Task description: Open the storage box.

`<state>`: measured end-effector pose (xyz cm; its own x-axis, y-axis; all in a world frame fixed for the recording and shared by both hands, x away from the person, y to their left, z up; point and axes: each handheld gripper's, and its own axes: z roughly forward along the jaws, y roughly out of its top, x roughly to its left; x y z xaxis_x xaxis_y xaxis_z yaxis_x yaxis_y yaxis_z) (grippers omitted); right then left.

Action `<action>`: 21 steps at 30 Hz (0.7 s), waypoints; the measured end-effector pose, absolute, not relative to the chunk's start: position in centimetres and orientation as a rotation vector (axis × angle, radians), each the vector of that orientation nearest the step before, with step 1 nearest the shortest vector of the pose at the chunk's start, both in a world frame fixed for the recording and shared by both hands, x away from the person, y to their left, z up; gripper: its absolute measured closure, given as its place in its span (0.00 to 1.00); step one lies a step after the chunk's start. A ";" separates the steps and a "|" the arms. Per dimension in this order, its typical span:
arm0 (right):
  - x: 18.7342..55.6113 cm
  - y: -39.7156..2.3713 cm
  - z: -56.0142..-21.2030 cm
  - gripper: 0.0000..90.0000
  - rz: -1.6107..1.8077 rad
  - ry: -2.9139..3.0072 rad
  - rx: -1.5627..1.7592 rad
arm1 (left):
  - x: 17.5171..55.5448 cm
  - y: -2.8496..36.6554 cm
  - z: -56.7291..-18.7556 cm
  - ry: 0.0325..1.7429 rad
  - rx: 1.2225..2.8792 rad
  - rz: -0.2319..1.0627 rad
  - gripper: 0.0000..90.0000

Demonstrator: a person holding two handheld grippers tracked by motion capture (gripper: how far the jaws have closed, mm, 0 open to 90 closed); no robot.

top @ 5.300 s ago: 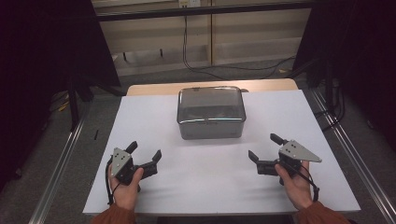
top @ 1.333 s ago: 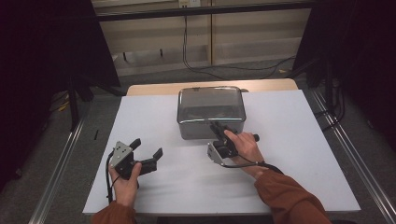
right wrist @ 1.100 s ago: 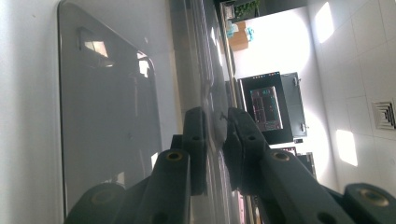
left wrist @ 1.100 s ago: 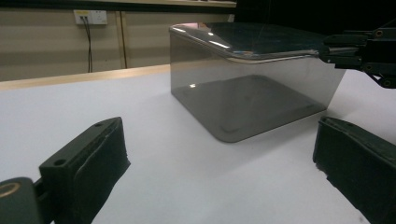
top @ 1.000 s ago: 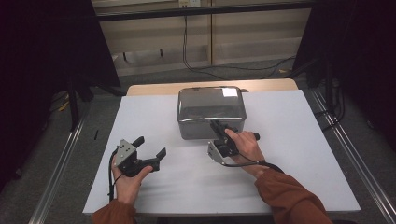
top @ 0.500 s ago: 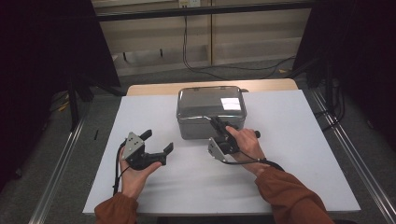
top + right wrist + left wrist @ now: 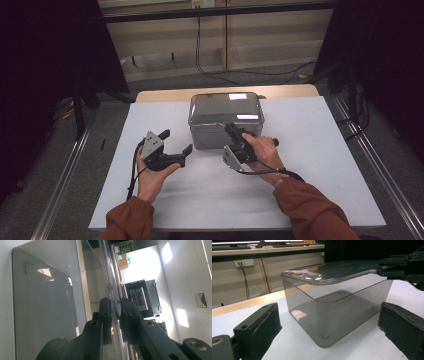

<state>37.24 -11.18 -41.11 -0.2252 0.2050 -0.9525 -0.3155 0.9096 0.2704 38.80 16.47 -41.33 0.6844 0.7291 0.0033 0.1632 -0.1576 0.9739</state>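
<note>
A smoky see-through plastic box (image 7: 226, 119) is sitting upside down w/ its lid-like flat face up, toward the far middle of the white table (image 7: 320, 165), near its back edge. The right gripper (image 7: 232, 134) is lying on its side at the box's near rim, and in the right gripper view its two black jaws are pressing together on the thin edge of the box (image 7: 45, 302), pinching it between the pads. The right hand (image 7: 262, 150) is wrapping round the gripper body, cable looping back over an orange-brown sleeve (image 7: 310, 210). The left gripper (image 7: 176, 142) is hovering just beside the box's left front corner, apart from it, jaws standing wide w/ nothing between them; the left gripper view is showing the box (image 7: 337, 305) framed between both pads, and the right gripper (image 7: 404, 267) clamping the rim at far right. No brand, label or readable writing is showing on the box or grippers; a screen (image 7: 138, 298) in the right gripper view's background is carrying coloured text too small to read. Glare patches are sitting on the box top.
</note>
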 end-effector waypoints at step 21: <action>37.7 -11.2 -39.7 0.90 0.510 1.706 -0.059 | 42.8 13.7 -40.8 0.689 1.689 0.645 0.06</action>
<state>37.71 -11.17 -39.73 -0.2084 0.2412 -0.9479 -0.3184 0.8996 0.2989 42.81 13.74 -40.78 0.6774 0.7330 0.0616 0.1098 -0.1836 0.9768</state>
